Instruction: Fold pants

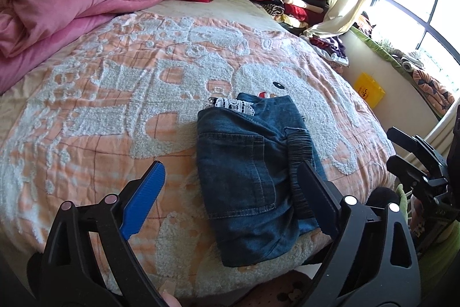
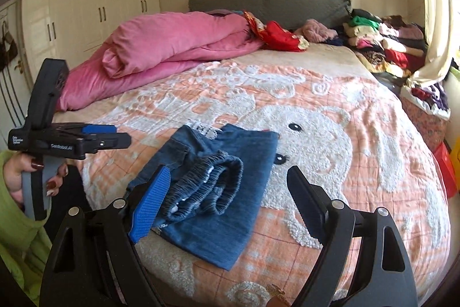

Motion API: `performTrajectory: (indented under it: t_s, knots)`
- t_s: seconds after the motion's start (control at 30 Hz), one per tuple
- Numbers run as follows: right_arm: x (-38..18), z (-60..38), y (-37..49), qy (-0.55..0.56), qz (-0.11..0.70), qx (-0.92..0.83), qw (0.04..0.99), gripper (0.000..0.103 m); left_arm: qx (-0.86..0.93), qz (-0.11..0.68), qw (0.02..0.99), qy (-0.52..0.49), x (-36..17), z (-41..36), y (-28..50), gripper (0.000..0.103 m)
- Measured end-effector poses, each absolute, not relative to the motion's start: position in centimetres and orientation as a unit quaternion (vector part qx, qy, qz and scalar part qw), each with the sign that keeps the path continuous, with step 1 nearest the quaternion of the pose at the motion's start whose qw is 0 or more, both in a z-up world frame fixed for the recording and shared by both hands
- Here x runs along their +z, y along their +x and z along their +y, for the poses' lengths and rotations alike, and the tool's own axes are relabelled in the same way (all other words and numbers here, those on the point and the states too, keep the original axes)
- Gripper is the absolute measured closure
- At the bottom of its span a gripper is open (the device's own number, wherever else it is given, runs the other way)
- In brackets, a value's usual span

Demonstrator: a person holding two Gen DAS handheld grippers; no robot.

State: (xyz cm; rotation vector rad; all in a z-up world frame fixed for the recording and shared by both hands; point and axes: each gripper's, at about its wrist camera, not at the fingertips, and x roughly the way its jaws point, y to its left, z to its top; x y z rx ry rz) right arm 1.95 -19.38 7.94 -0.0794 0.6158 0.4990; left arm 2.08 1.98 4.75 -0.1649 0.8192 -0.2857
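Observation:
A pair of blue denim pants (image 1: 247,171) lies folded into a small bundle on the orange and white bedspread (image 1: 109,105), near the bed's front edge. Its elastic waistband (image 2: 212,186) sits on top. My left gripper (image 1: 230,180) is open and empty, held above the bundle. My right gripper (image 2: 227,186) is open and empty too, held above the waistband. The left gripper also shows from the side at the left of the right wrist view (image 2: 100,140). The right gripper also shows at the right edge of the left wrist view (image 1: 417,154).
A rolled pink duvet (image 2: 166,48) lies at the bed's far left. A pile of folded clothes (image 2: 382,42) stands at the far right by the grey headboard (image 2: 270,2). Red clothes (image 2: 281,39) lie between them. A curtain and window are on the right. Wardrobes stand at the left.

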Motion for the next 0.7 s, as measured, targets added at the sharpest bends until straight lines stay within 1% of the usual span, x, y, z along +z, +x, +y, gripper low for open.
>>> performTrajectory:
  t_s: [0.33, 0.47, 0.6, 0.7]
  knots:
    - [6.3, -19.6, 3.6, -0.028, 0.336, 0.216, 0.916, 0.021, -0.128, 0.415, 0.896, -0.090, 2.8, 2.2, 2.8, 0.017]
    - [4.7, -19.6, 5.4, -0.024, 0.374, 0.197, 0.906, 0.021, -0.129, 0.427, 0.890, -0.093, 1.7, 1.7, 3.4, 0.017]
    - [2.5, -19.7, 7.4, 0.004, 0.416, 0.200, 0.887, 0.021, -0.132, 0.440, 0.883, -0.099, 0.3, 1.2, 4.2, 0.017]
    - [1.4, -19.4, 8.6, 0.017, 0.433, 0.208, 0.877, 0.021, -0.131, 0.450, 0.877, -0.106, -0.7, 1.3, 5.0, 0.017]
